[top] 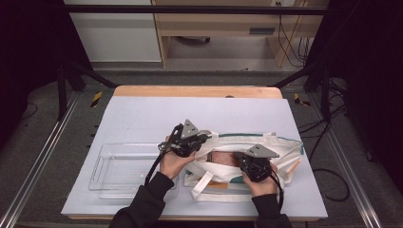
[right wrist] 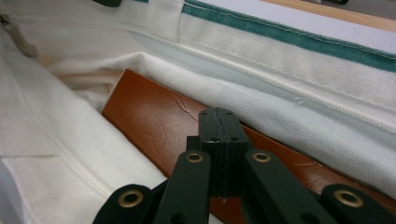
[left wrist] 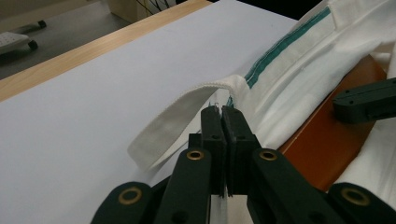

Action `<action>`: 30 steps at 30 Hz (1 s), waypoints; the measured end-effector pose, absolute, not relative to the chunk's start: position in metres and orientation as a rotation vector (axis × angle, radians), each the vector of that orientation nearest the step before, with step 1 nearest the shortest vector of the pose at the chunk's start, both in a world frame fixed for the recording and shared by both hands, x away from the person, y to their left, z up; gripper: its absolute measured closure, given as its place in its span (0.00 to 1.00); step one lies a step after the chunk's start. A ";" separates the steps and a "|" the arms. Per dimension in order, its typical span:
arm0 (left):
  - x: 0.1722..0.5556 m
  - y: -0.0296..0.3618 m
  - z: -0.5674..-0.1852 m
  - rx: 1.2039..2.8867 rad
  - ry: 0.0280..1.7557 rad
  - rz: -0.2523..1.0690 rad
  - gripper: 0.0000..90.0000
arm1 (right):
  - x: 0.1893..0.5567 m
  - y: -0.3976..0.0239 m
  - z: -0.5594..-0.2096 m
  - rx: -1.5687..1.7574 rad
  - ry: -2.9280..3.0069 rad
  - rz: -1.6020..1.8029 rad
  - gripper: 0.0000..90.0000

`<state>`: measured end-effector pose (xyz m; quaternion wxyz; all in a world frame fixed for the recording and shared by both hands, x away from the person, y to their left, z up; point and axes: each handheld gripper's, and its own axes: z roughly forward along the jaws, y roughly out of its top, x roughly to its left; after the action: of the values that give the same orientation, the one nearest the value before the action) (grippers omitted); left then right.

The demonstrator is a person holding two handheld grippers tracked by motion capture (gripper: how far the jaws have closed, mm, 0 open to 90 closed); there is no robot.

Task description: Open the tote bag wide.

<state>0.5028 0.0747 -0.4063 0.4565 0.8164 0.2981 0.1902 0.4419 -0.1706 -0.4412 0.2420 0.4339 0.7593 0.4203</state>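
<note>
A white canvas tote bag with a green band lies on the right half of the table, its mouth spread. A flat reddish-brown item lies inside it. My left gripper is at the bag's left rim, and in the left gripper view its jaws are shut on the rim fabric beside a carry strap. My right gripper reaches into the bag; its jaws are closed over the brown item, and I see nothing between them. The bag's green band runs just beyond.
A clear plastic bin stands at the front left of the pale mat, right beside my left forearm. The mat's far half is bare. A wooden table edge runs along the back, with dark frame posts on both sides.
</note>
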 end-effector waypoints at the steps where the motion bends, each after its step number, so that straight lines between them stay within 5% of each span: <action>1: 0.503 0.075 -0.406 2.013 0.733 0.472 0.98 | 0.444 -0.170 -0.441 1.189 2.074 1.139 1.00; 10: 0.504 0.074 -0.407 2.007 0.749 0.469 0.98 | 0.452 -0.171 -0.441 1.216 2.067 1.163 1.00; 18: 0.505 0.073 -0.408 2.007 0.759 0.491 0.98 | 0.422 -0.182 -0.433 1.160 2.090 1.205 1.00; 30: 0.504 0.070 -0.410 2.012 0.774 0.518 0.98 | 0.389 -0.193 -0.470 1.181 2.222 1.142 1.00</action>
<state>0.5035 0.0703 -0.4105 0.4462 0.8122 0.3125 0.2090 0.3894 -0.1929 -0.4696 0.1879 0.4197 0.7899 0.4058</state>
